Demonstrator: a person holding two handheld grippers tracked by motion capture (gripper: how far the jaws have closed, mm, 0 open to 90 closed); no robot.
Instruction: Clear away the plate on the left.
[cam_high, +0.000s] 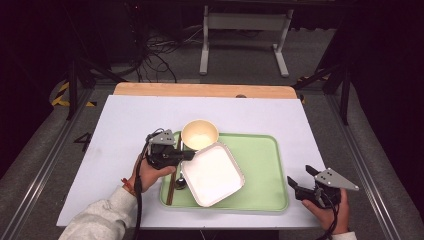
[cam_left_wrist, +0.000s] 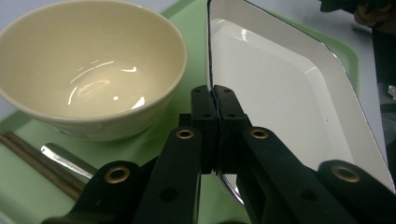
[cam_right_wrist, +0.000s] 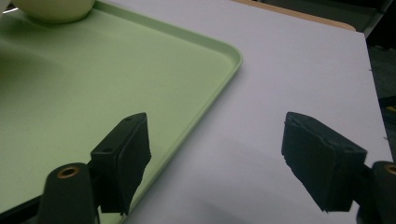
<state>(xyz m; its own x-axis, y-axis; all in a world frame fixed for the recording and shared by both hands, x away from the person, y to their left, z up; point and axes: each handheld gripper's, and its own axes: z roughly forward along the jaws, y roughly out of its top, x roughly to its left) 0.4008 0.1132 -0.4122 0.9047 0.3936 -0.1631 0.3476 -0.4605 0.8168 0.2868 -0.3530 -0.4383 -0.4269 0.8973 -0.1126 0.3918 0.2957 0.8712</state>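
A white rectangular dish (cam_high: 215, 174) lies askew over the green tray (cam_high: 262, 167); I cannot tell whether it is lifted. My left gripper (cam_high: 191, 155) is shut on the dish's left rim. In the left gripper view, the black jaws (cam_left_wrist: 215, 95) pinch the thin edge of the dish (cam_left_wrist: 280, 93). A cream bowl (cam_high: 200, 134) stands empty at the tray's far left corner, close beside the gripper. My right gripper (cam_high: 300, 181) rests off the tray's right edge near the table front. In the right gripper view it (cam_right_wrist: 215, 154) is open over the white table, with nothing between its fingers.
Brown chopsticks (cam_high: 173, 181) and a metal spoon (cam_high: 180, 184) lie along the tray's left side, partly under the dish. The left gripper view shows the bowl (cam_left_wrist: 93, 65), chopsticks (cam_left_wrist: 37, 163) and spoon (cam_left_wrist: 65, 158). The tray's right half (cam_right_wrist: 93, 84) is bare.
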